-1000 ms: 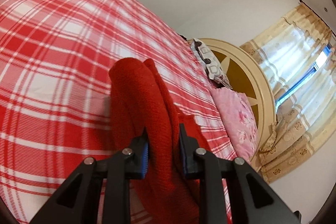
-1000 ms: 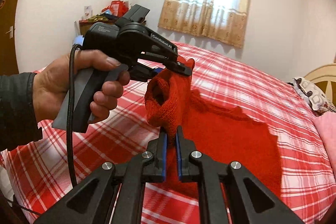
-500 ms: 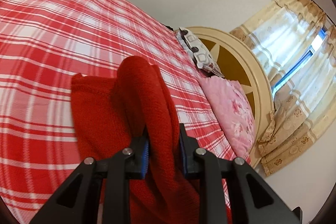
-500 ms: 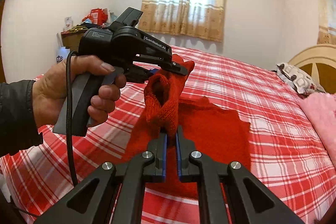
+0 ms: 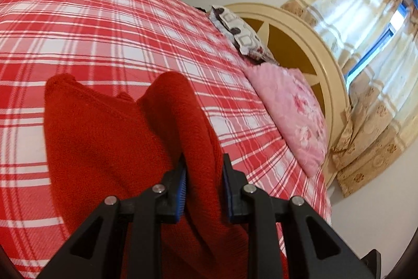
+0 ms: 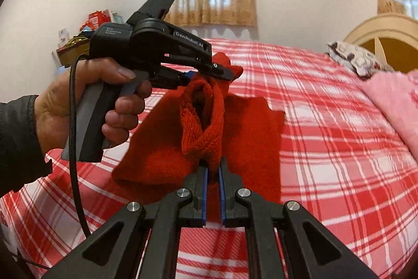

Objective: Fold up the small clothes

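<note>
A red knitted garment [image 6: 167, 156] is held up over a bed spread with a red-and-white checked cover [image 6: 326, 137]. Its upper edge is pinched at two spots. The left gripper [image 5: 203, 169] is clamped on a thick fold of the knit, the fold filling the gap between its blue pads. The right gripper [image 6: 212, 166] is closed tight on a thin bunch of the same edge. Between the two grips a ribbed opening [image 6: 201, 109] gapes, facing the right wrist camera. The rest of the garment is draped downward from the grips onto the cover, its long axis running away from the grippers across the bed; the far end lies flat on the checks. A hand [image 6: 86, 106] in a dark sleeve is seen around the left gripper's handle. Two pillows [image 5: 290, 109] lie against the cream headboard [image 5: 308, 43], well apart from the garment.
</note>
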